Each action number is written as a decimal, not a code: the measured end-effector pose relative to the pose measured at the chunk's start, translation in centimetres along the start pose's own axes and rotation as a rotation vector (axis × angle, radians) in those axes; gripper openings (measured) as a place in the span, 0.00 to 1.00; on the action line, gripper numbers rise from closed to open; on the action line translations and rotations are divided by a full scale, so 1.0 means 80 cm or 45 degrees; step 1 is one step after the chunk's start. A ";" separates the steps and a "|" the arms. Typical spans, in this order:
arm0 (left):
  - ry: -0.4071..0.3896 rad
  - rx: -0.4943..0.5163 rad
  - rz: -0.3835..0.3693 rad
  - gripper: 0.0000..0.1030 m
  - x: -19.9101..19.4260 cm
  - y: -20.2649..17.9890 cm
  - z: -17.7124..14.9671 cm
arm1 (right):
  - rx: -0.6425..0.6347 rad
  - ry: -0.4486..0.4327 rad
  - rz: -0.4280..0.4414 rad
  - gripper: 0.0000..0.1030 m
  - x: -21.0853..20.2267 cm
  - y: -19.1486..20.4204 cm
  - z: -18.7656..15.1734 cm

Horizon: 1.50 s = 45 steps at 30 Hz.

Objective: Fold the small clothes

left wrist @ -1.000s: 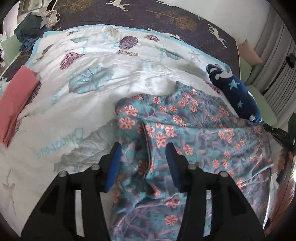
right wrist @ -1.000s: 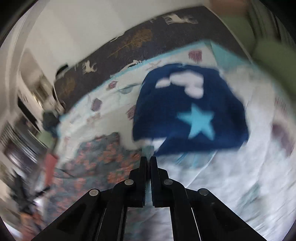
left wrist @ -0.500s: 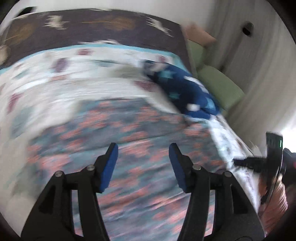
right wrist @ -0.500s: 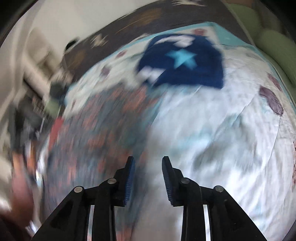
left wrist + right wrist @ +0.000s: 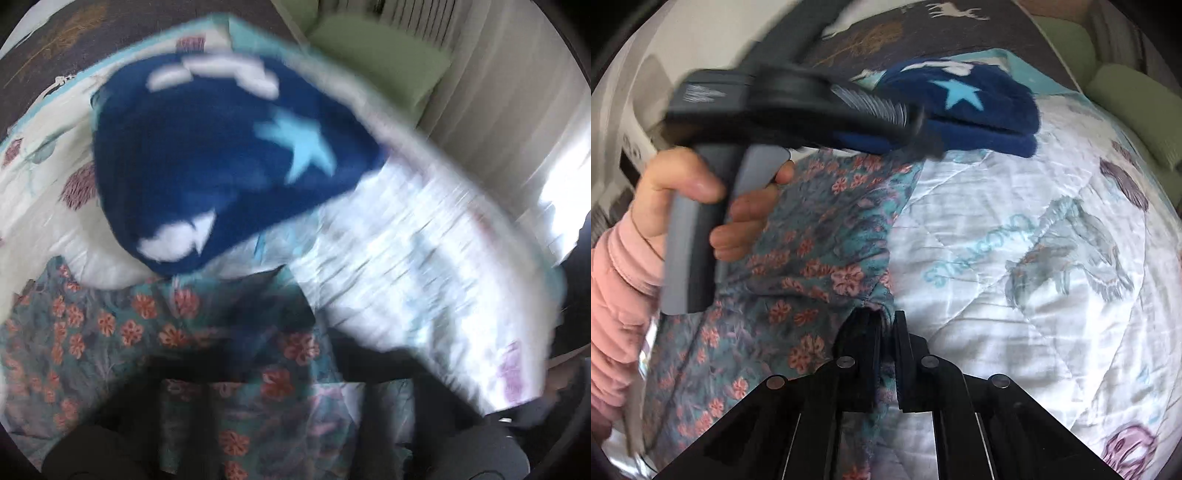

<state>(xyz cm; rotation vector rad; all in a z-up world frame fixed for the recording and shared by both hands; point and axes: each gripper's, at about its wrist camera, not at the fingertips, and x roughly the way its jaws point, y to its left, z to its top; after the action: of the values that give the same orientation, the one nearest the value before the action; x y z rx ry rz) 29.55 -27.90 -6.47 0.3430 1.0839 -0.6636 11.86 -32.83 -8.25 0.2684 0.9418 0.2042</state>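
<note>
A teal floral garment [image 5: 798, 266] with coral flowers lies spread on a white quilt [image 5: 1015, 258] covering a bed, filling the left half of the right wrist view. The right gripper [image 5: 885, 325] has its 2 black fingers nearly together and pinches the garment's right edge, where a small fold of cloth bunches between them. The left gripper [image 5: 916, 136] reaches across the top of that same view, held by the person's left hand [image 5: 713, 206] in a pink sleeve; its tip is smeared by motion near the garment's far edge, and I cannot tell how far open it is or whether it holds anything. In the left wrist view its own fingers are only dark blurs over the flowered cloth. Just beyond the garment sits a folded navy fleece [image 5: 975, 103] with a light blue star, resting on the quilt. A green cushion [image 5: 1134, 110] lies at the bed's far right side. The fold looks barely begun. The risk, as I judge it, is that the right grip holds only a thin edge, so a quick pull could let it slip, and the left tongs could snag the fleece instead of the garment.
</note>
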 end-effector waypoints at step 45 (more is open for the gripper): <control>-0.461 -0.830 0.334 0.77 -0.294 0.187 -0.567 | 0.318 0.051 0.105 0.25 -0.115 -0.019 -0.133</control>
<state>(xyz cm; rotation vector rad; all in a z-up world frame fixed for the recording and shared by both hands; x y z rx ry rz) 0.44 16.66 -6.31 -0.1943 0.8310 -0.1063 -2.03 -35.49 -7.64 0.5352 0.9975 0.1680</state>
